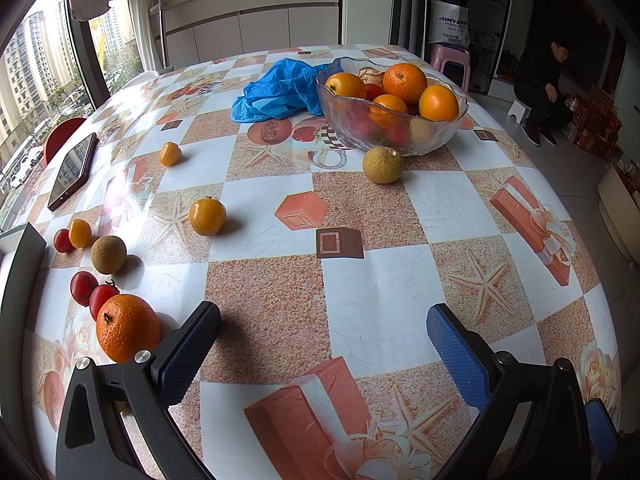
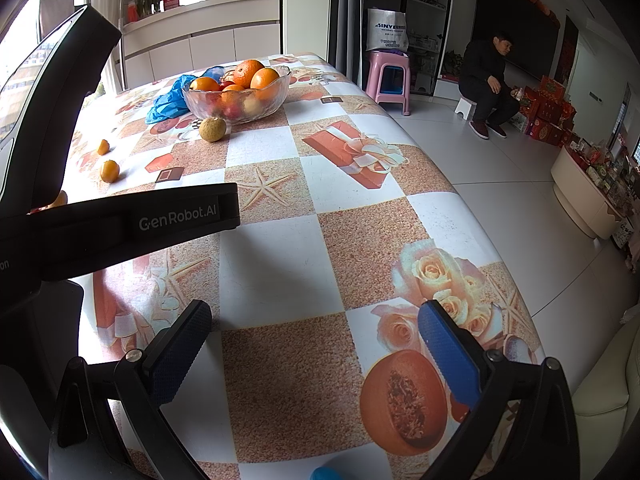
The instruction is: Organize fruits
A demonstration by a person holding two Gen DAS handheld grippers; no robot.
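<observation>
So we have both grippers hanging low over the table (image 1: 372,280) with nothing in them: the left gripper (image 1: 324,344) has its fingers wide apart at the bottom of its frame, and the right gripper (image 2: 316,344) is spread the same way over bare cloth. The glass bowl (image 1: 400,136) sits in the upper middle of the left view, already holding several oranges and some red fruit, so we judge it the collecting spot and the task partly done. Loose fruit is left on the cloth: an orange (image 1: 128,328) at lower left, just beside the left gripper's left finger, two red tomatoes (image 1: 92,292) touching it above, a brown round fruit (image 1: 108,254), small yellow ones (image 1: 207,216) toward the middle left, and a pale round fruit (image 1: 382,164) right against the bowl's near side. The orange looks like the nearest pick for us; the open fingers suit it. A blue plastic bag (image 1: 276,92) lies behind the bowl, and a phone (image 1: 72,170) lies at the left edge, clear of the fruit.
</observation>
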